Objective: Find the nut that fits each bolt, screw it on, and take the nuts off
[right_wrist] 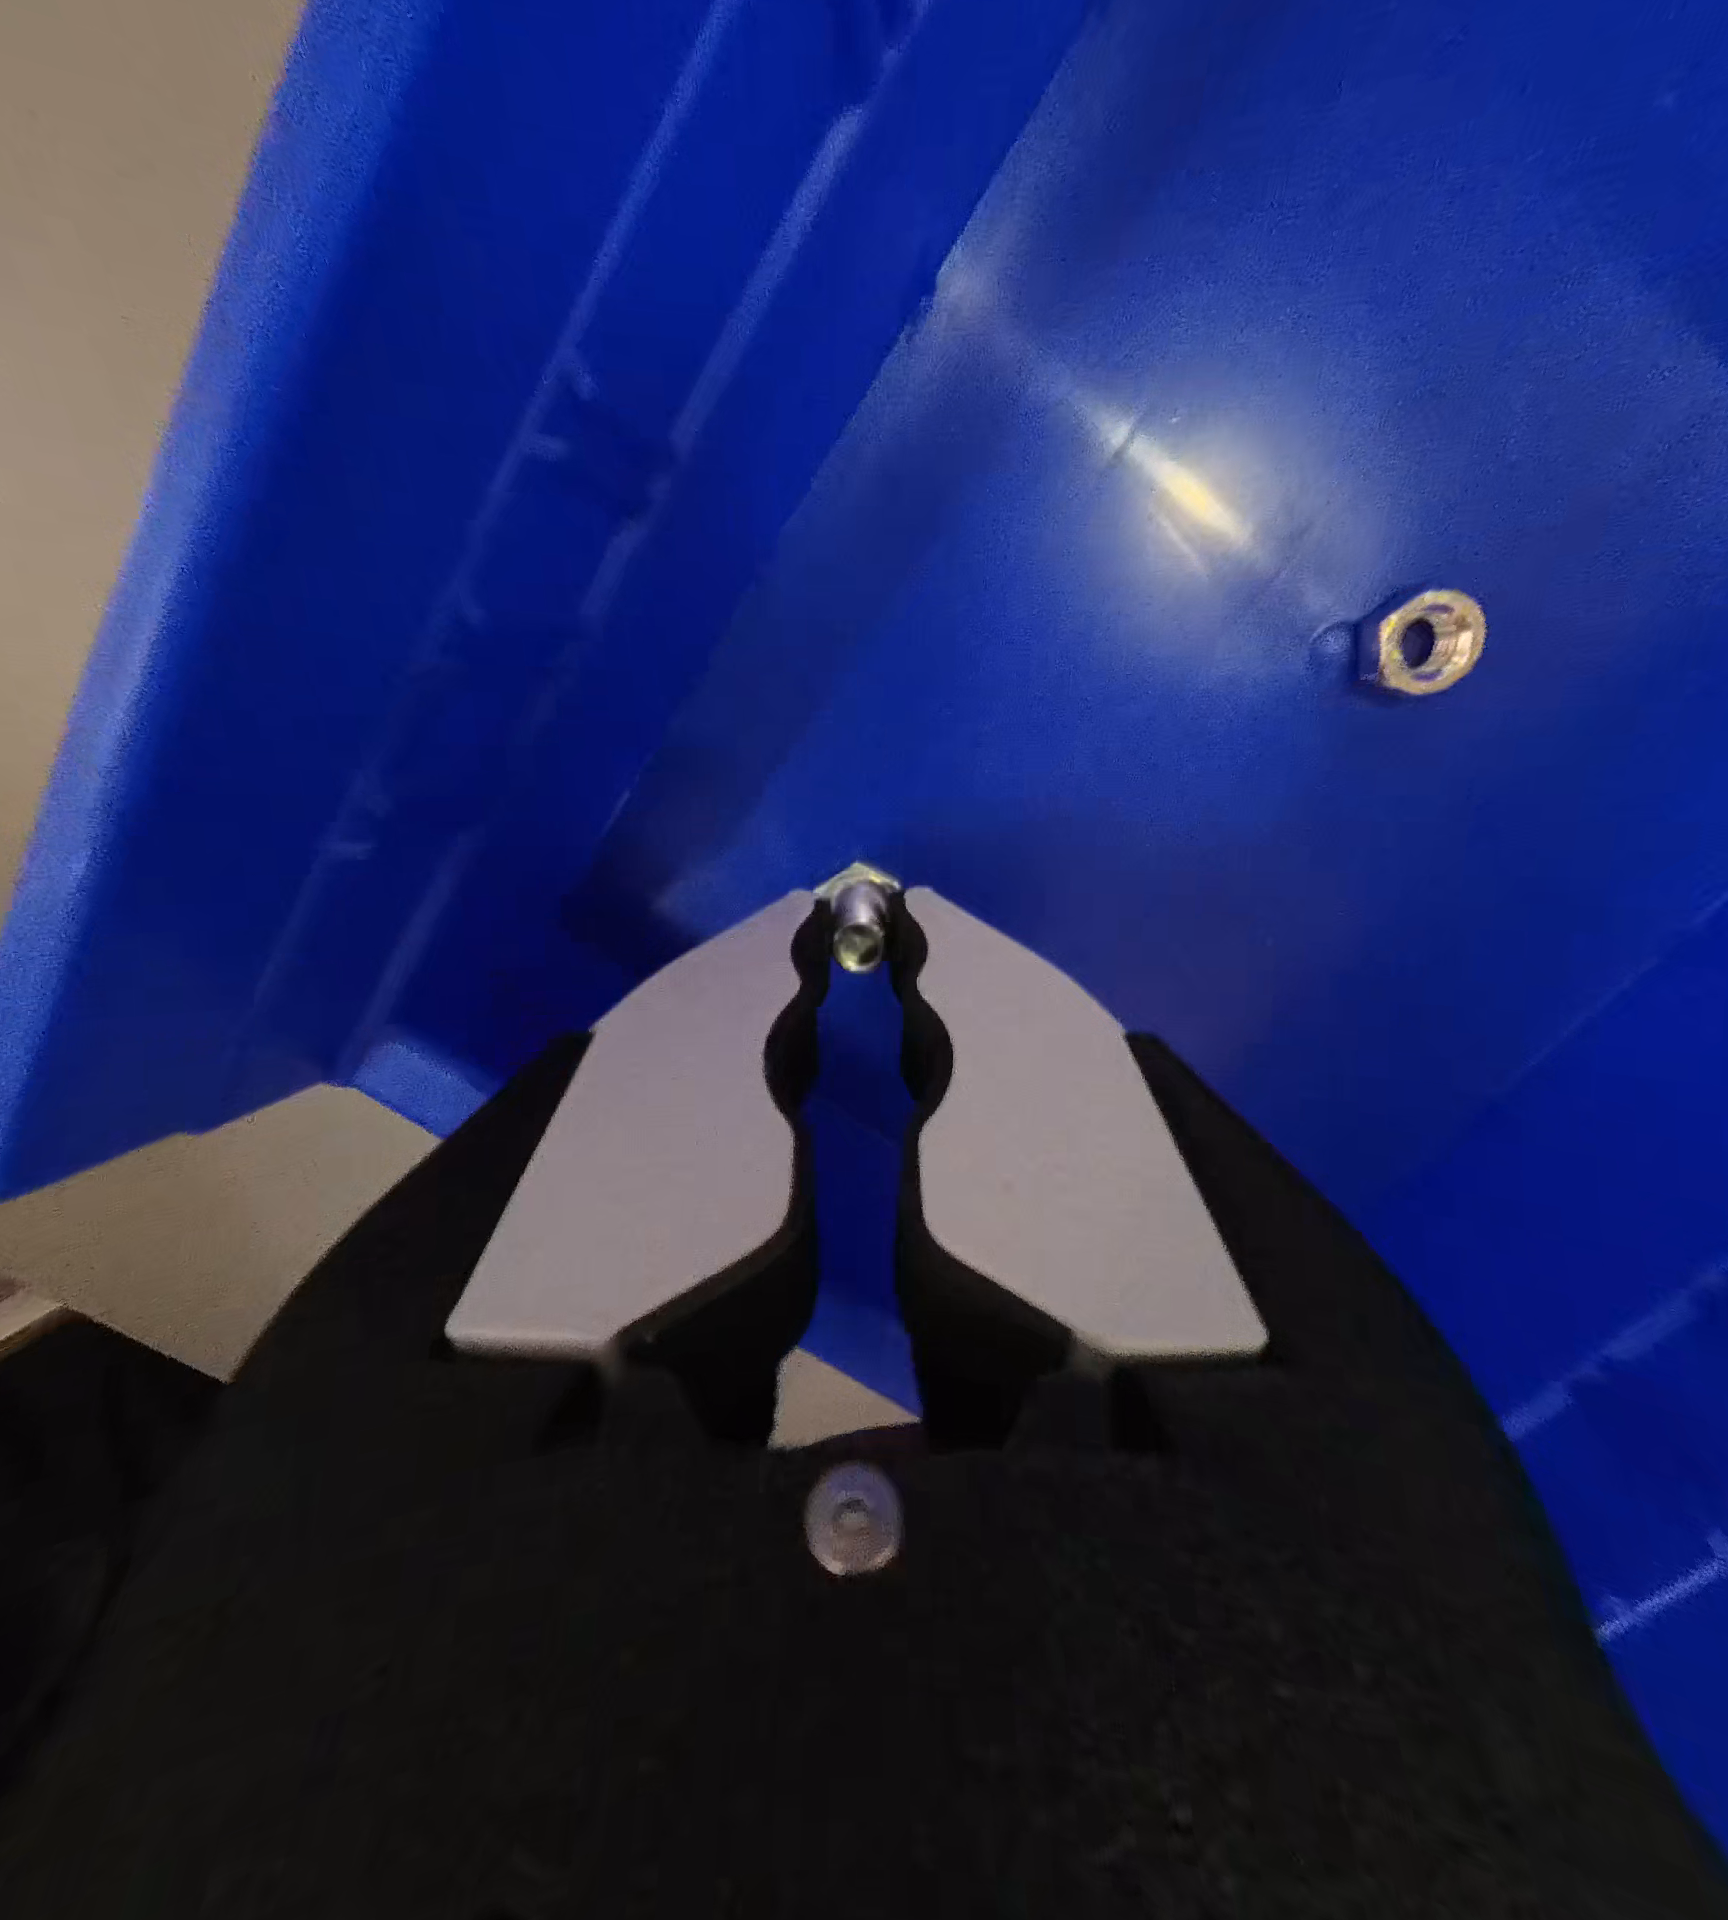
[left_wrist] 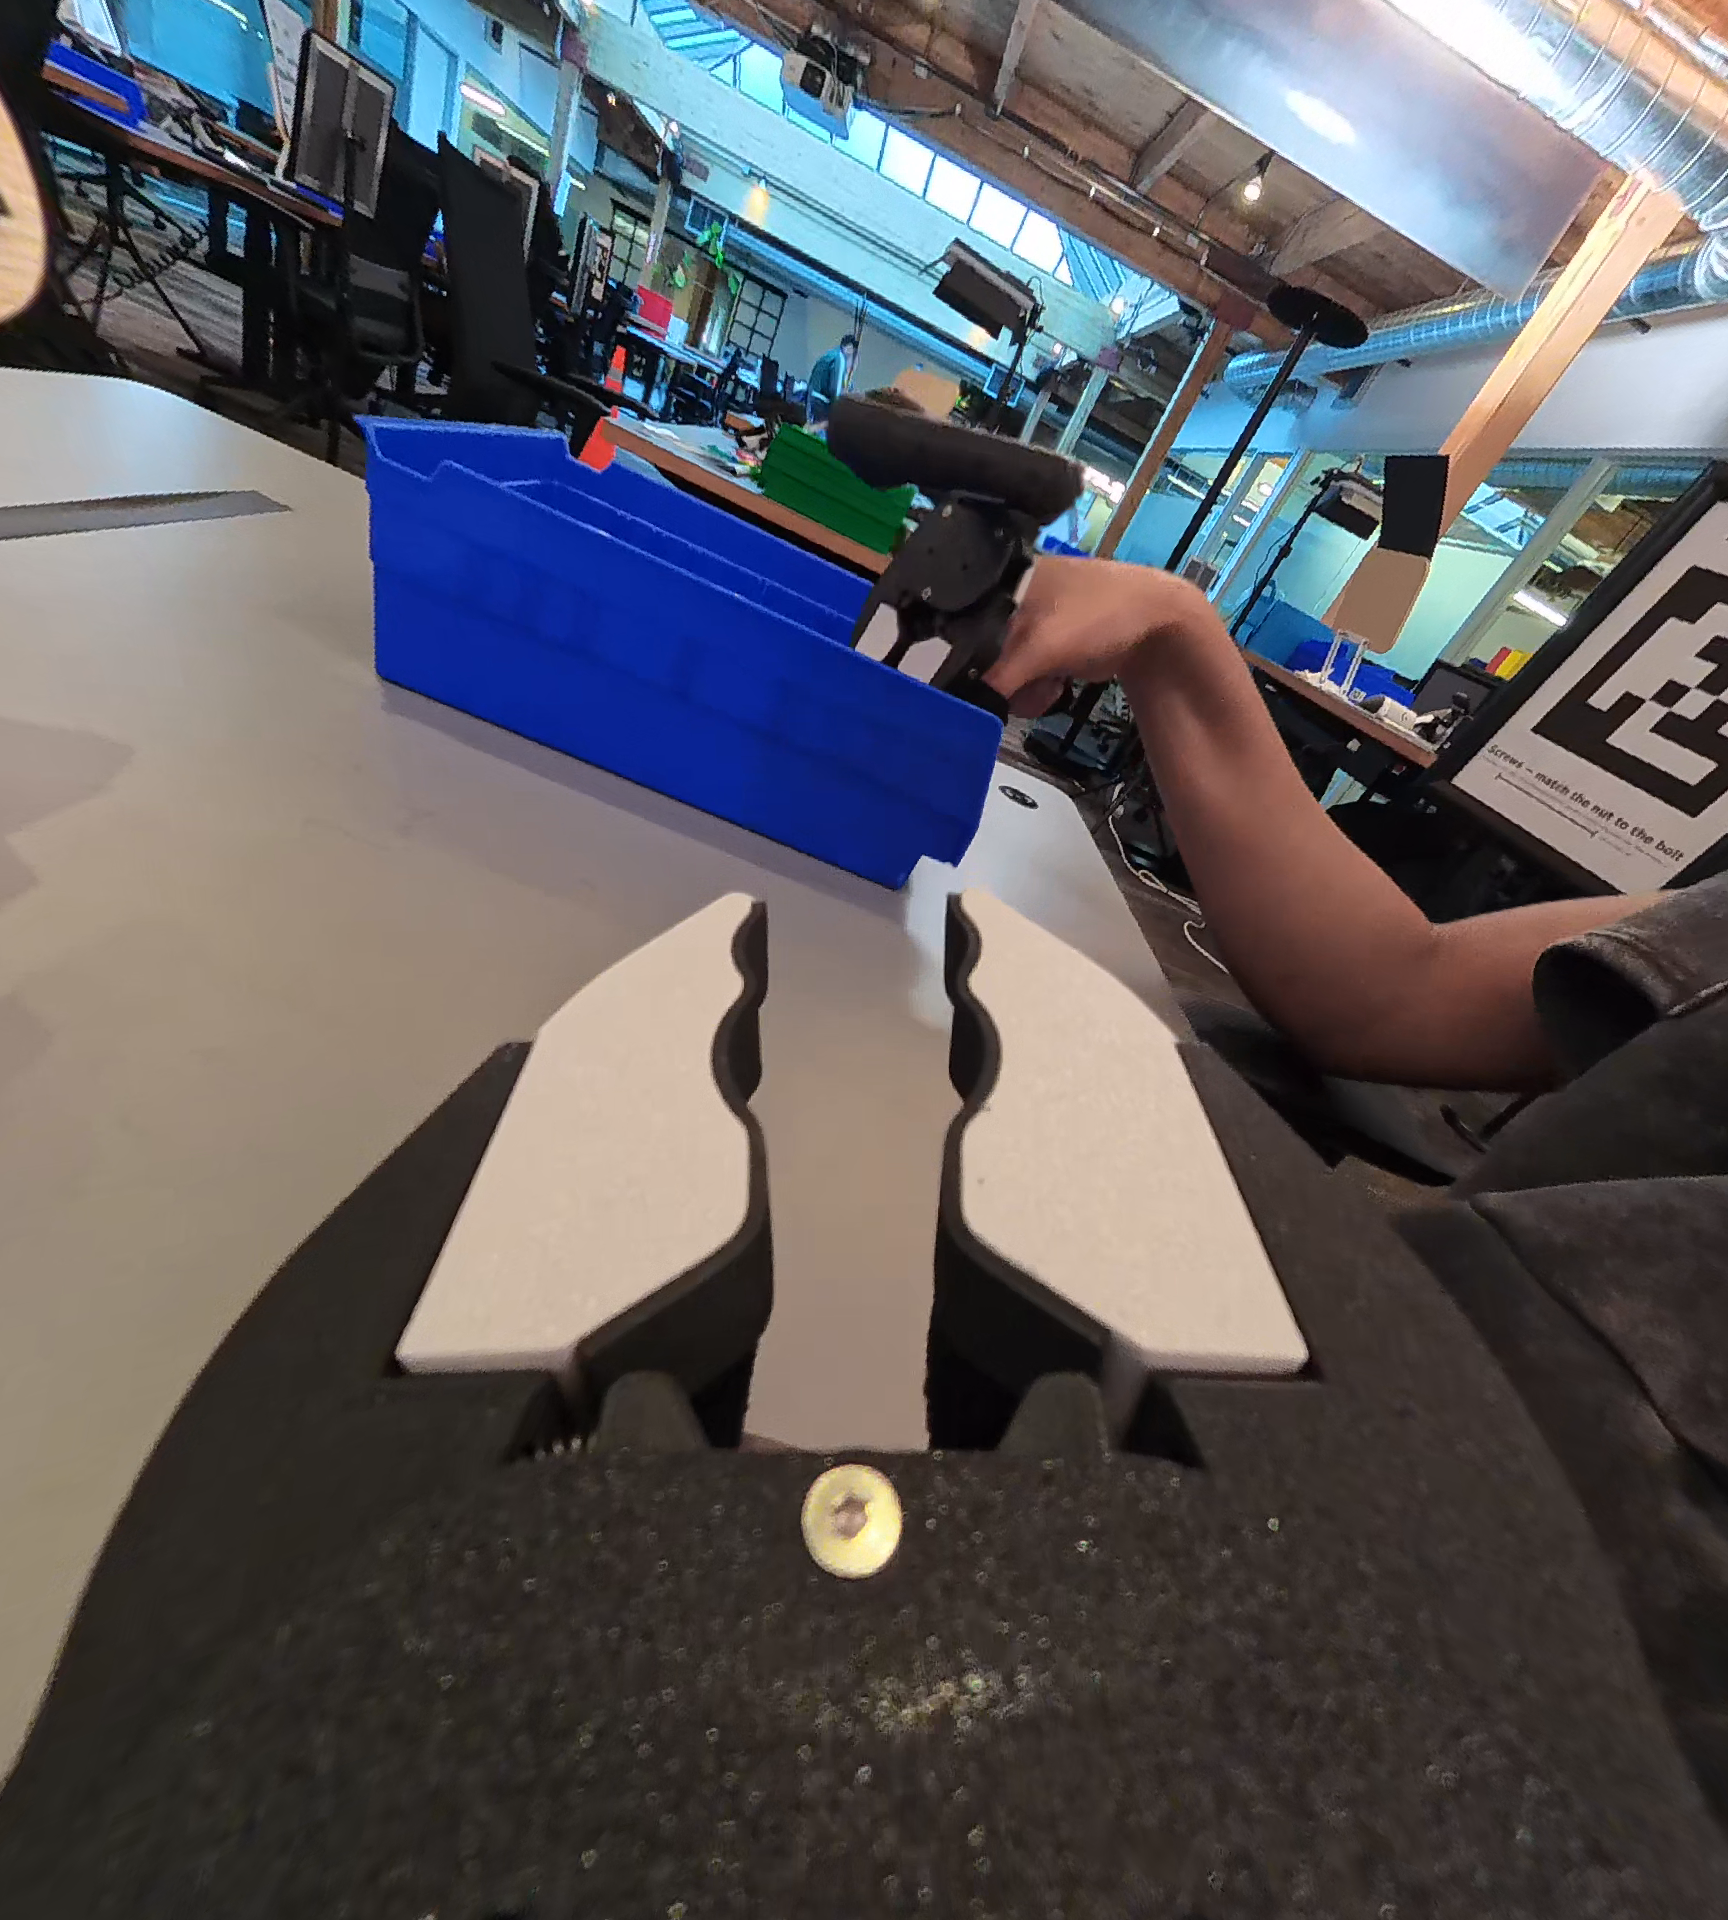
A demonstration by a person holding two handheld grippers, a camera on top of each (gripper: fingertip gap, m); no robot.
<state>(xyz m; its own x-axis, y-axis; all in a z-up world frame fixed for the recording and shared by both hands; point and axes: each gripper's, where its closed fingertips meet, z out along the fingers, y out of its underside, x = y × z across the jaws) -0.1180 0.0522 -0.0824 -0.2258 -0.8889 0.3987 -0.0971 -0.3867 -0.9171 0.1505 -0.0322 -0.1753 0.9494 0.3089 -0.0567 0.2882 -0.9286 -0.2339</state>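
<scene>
R gripper [right_wrist: 858,902] fingers pinching bolt [right_wrist: 857,930] in blue bin [right_wrist: 1255,935], framed marker sign [left_wrist: 1670,707]

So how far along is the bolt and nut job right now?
Early. No nut shows threaded onto a bolt. The right claw grips a bolt inside the blue bin; a loose nut lies on the floor. The left claw is open over the table. Matching, screwing, unscrewing remain.
</scene>
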